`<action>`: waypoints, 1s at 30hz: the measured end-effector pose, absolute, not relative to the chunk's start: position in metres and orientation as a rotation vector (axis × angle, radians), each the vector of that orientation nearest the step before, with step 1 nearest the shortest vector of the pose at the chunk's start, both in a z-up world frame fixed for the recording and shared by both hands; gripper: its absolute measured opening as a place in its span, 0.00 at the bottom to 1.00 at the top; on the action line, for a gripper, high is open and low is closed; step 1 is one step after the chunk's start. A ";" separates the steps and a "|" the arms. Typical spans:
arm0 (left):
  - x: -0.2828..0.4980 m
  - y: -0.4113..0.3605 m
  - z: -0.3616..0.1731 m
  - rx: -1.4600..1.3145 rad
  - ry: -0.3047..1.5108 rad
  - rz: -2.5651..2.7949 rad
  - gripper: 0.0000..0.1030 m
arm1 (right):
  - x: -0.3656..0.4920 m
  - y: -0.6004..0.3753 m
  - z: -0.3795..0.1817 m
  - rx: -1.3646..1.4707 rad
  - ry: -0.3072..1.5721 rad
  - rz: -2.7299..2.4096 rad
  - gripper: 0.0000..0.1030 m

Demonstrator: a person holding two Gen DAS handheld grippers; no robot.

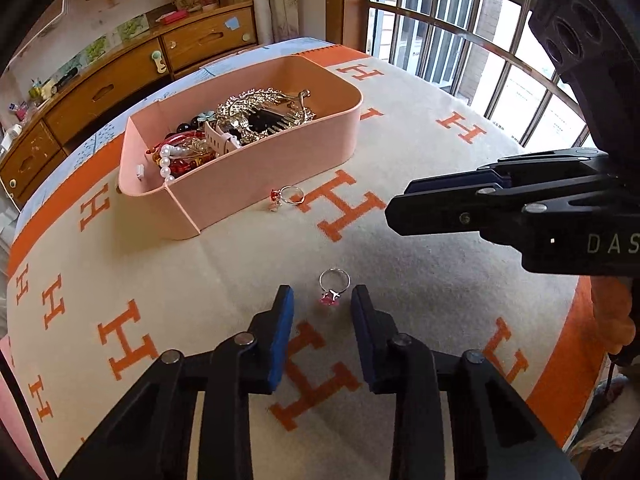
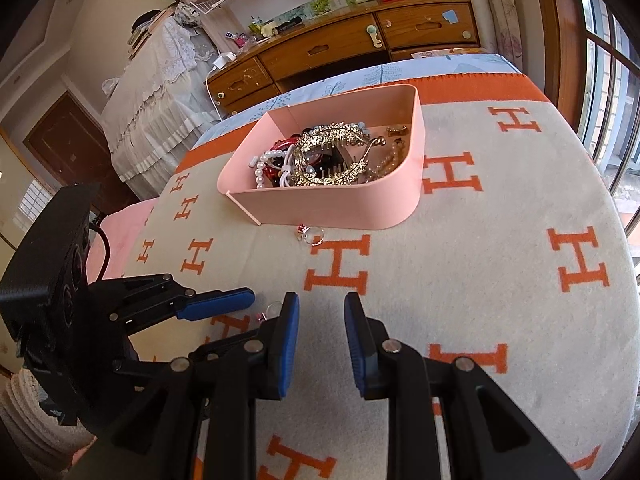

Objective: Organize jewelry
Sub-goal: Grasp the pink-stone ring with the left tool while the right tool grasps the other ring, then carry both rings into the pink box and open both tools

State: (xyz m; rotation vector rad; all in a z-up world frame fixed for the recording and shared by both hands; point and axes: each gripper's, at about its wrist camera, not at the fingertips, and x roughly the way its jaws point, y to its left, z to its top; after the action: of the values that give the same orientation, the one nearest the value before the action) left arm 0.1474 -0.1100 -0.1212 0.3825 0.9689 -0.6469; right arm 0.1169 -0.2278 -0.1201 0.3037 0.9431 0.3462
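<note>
Most of the jewelry already lies in the pink box point(image 1: 256, 168): pearl beads, red bangles, a gold comb and a watch strap are heaped inside it. Two rings are still out on the blanket point(image 1: 420, 280). One ring point(image 1: 291, 196) lies just beside the box's near wall. The other, a pink-stone ring point(image 1: 333, 290), lies between the tips of the left tool point(image 1: 322, 300), whose jaws are narrowed around it but whose pads point(image 1: 282, 320) do not yet touch it. The right tool point(image 2: 322, 316) holds nothing; its jaws stand at a narrow gap over bare blanket, well apart from the ring by the box. Judged from this, the task is near its end: both rings remain to be lifted into the box, and the pink-stone one looks to be next.

The surface is a cream woven blanket with orange H letters and an orange border, soft and slightly napped, so a thin ring may sink a little. Behind it stand wooden drawers point(image 2: 360, 44), a lace-covered piece of furniture point(image 2: 160, 92), a bookshelf, and a barred window point(image 1: 460, 40).
</note>
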 end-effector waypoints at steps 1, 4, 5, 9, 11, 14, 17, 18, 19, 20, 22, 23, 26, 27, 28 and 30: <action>0.147 -0.110 -0.121 0.384 0.969 -0.648 0.23 | 0.117 -0.228 -0.120 0.305 0.943 0.347 0.23; 0.147 -0.112 -0.121 0.385 0.969 -0.655 0.14 | 0.117 -0.228 -0.120 0.303 0.942 0.346 0.23; 0.147 -0.112 -0.121 0.385 0.969 -0.656 0.10 | 0.117 -0.228 -0.120 0.303 0.943 0.346 0.23; 0.147 -0.111 -0.121 0.372 0.964 -0.632 0.08 | 0.118 -0.229 -0.121 0.298 0.946 0.345 0.23; 0.148 -0.108 -0.121 0.343 0.970 -0.608 0.08 | 0.118 -0.227 -0.121 0.294 0.949 0.344 0.23; 0.151 -0.095 -0.120 0.272 0.980 -0.563 0.08 | 0.119 -0.223 -0.121 0.281 0.949 0.347 0.23; 0.154 -0.076 -0.118 0.188 0.990 -0.518 0.08 | 0.122 -0.214 -0.120 0.252 0.948 0.346 0.23; 0.154 -0.070 -0.118 0.165 0.992 -0.501 0.08 | 0.125 -0.209 -0.120 0.236 0.950 0.342 0.23; 0.155 -0.064 -0.118 0.147 0.994 -0.489 0.08 | 0.127 -0.205 -0.120 0.220 0.951 0.338 0.23; 0.155 -0.058 -0.119 0.130 0.996 -0.481 0.08 | 0.129 -0.201 -0.120 0.206 0.950 0.335 0.23; 0.155 -0.047 -0.120 0.096 0.998 -0.459 0.08 | 0.136 -0.193 -0.122 0.178 0.947 0.320 0.23; 0.154 -0.041 -0.121 0.079 1.001 -0.453 0.08 | 0.140 -0.191 -0.124 0.167 0.947 0.308 0.23; 0.152 -0.025 -0.124 0.028 1.002 -0.446 0.08 | 0.151 -0.184 -0.130 0.147 0.958 0.287 0.23; 0.152 -0.021 -0.125 0.014 1.000 -0.447 0.08 | 0.154 -0.182 -0.130 0.139 0.943 0.282 0.23; 0.152 -0.018 -0.126 0.001 0.998 -0.447 0.08 | 0.157 -0.179 -0.130 0.117 0.935 0.269 0.23; 0.152 -0.011 -0.126 -0.030 0.998 -0.452 0.08 | 0.162 -0.174 -0.130 0.086 0.925 0.250 0.23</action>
State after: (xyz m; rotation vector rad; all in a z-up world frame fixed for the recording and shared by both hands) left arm 0.1523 -0.0110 -0.1264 -0.0299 0.9975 -0.4517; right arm 0.1620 -0.1739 -0.1303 0.0864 0.9250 0.2497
